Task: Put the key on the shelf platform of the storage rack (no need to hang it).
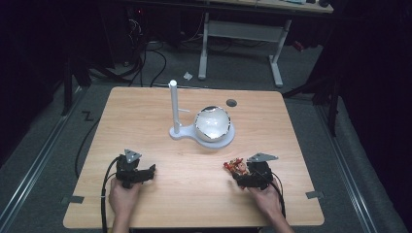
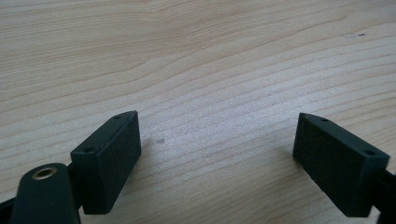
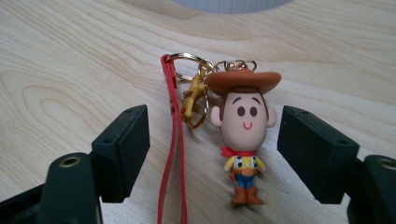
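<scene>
The cowboy keychain point(image 3: 243, 140) lies flat on the tabletop point(image 1: 194, 194) between the spread jaws of the right tool point(image 3: 212, 154), untouched by either pad. Its long axis runs straight away from that tool: boots nearest, hat and gold ring point(image 3: 189, 58) farthest, pointing toward the white stand point(image 1: 201, 131). The red strap point(image 3: 175, 154) lies just beside the figure, trailing back past the other jaw. The left tool point(image 2: 217, 158), jaws apart over bare wood, sits well apart from the keychain, so the right tool is plainly the nearer and would only need to close.
</scene>
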`<state>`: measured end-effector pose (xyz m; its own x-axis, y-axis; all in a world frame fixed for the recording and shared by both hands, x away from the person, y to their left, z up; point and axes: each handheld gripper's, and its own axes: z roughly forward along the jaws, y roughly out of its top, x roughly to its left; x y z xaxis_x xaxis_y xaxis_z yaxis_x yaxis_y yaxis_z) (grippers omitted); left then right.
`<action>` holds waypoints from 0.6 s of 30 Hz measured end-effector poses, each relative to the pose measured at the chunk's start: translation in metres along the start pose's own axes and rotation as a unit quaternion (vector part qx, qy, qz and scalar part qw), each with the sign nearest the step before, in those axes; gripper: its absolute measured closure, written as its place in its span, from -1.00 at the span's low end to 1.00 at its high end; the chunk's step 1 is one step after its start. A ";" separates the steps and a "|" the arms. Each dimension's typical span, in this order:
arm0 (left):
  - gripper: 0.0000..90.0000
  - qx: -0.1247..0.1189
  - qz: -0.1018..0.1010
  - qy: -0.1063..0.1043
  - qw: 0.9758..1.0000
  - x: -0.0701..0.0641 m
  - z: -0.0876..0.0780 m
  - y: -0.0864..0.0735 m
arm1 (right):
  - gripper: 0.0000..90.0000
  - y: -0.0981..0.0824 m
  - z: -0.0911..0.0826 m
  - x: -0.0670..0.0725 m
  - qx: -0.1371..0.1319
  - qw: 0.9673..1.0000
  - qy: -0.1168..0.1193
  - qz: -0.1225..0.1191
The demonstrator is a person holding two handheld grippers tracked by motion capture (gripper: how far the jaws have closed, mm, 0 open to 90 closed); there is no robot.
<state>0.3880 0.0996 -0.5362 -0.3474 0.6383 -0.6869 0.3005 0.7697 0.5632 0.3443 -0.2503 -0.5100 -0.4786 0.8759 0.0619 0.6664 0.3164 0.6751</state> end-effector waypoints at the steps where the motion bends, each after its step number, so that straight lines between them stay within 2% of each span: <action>1: -0.65 0.000 0.000 0.000 1.000 0.000 0.000 0.000 | -0.42 0.001 0.000 0.001 0.002 1.000 -0.003 -0.004; 5: -0.65 0.000 -0.003 0.001 1.000 0.000 0.000 0.001 | -0.41 0.000 0.006 0.002 0.006 1.000 -0.008 -0.005; 12: -0.65 0.000 -0.001 0.002 1.000 0.000 0.000 0.000 | -0.34 0.000 0.009 0.006 0.018 0.999 -0.019 -0.030; 16: -0.65 -0.001 0.000 0.003 1.000 0.000 0.001 0.000 | -0.24 -0.003 0.010 0.008 0.025 0.998 -0.041 -0.047; 18: -0.65 -0.001 -0.002 0.002 1.000 0.000 0.001 0.000 | -0.20 -0.004 0.010 0.008 0.022 0.998 -0.043 -0.047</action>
<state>0.3886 0.0994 -0.5362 -0.3527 0.6360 -0.6864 0.2981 0.7717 0.5618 0.3434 -0.2413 -0.5199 -0.4901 0.8692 -0.0653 0.6467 0.4129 0.6413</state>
